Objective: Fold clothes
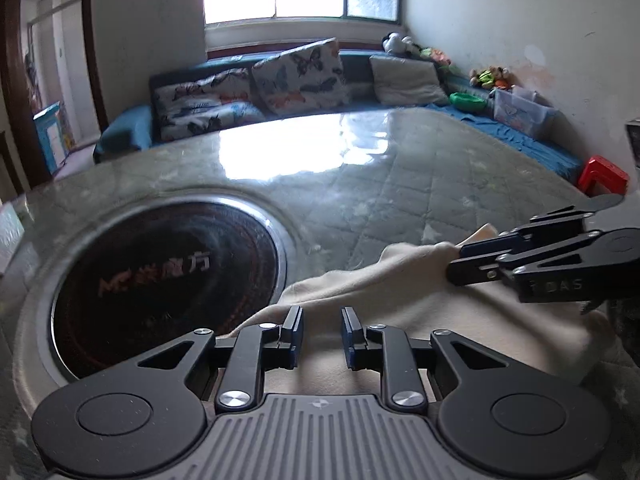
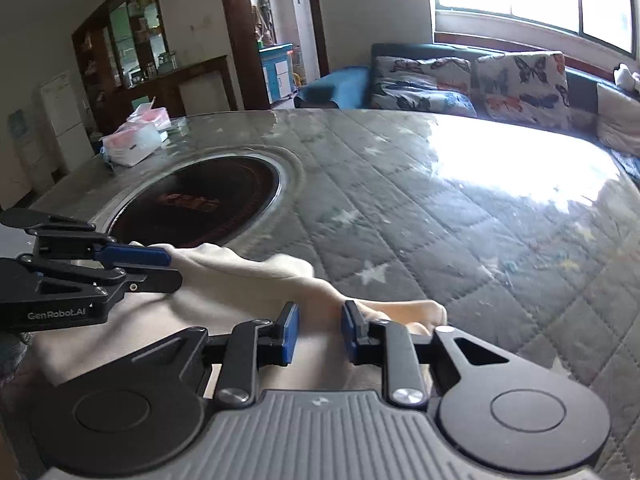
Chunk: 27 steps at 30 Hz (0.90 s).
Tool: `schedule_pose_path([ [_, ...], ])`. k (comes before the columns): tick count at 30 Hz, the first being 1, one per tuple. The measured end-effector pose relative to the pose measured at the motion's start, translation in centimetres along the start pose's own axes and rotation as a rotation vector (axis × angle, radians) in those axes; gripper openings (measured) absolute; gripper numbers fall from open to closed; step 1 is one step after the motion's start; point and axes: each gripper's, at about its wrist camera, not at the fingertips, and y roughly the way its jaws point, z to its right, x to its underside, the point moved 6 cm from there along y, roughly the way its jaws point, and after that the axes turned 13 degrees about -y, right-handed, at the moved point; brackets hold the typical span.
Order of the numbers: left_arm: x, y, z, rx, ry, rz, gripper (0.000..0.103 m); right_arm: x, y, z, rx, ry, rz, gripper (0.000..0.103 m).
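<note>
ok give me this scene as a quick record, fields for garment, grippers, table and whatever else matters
garment: cream cloth, bunched and not yet flat, at the near edge of the table
left gripper: jaws slightly apart over the cloth's near edge, pads not pressing on it
right gripper: jaws slightly apart, a ridge of cloth between them, no visible pinch
table: quilted star-print cover under a glossy sheet
inset: round dark cooktop, the cloth's edge reaching its rim
also on table: clear plastic boxes at the far left corner
background: sofa with butterfly cushions
</note>
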Motion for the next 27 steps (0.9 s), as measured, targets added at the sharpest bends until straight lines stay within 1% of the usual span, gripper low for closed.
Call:
schedule_pose_path([
  [5,0.2,0.1,-0.3,-0.002,-0.014,0.003,0.023,0.2,-1.3,0.1,0.004,0.009,0.030,0.020],
  [8,0.3,0.0,-0.2,-0.006,-0.012,0.008,0.023,0.7,-1.9,0.5,0.029,0.004,0.028,0.020],
  [10,0.2,0.1,-0.1,-0.009,-0.011,0.009,0.023,1.3,-1.8,0.8,0.059,0.002,0.000,0.020],
  [12,0.1,0.0,0.0,-0.011,-0.016,0.008,0.023,1.3,-2.0,1.1,0.057,0.014,0.011,0.020],
  [16,0.2,-1.5,0.2,0.000,-0.021,0.029,0.023,0.9,-3.0,1.0,0.066,0.012,0.038,0.022],
  [19,0.9,-3.4,1.3,0.041,-0.006,0.053,0.024,1.0,-4.4,-0.1,0.079,-0.042,0.043,0.024],
  [22,2.4,-5.0,2.8,0.079,0.034,0.068,0.024,1.5,-5.7,-2.0,0.066,-0.105,0.048,0.026],
  [27,4.4,-6.3,4.8,0.121,0.070,0.088,0.024,2.5,-6.9,-5.2,0.071,-0.211,0.073,0.029],
])
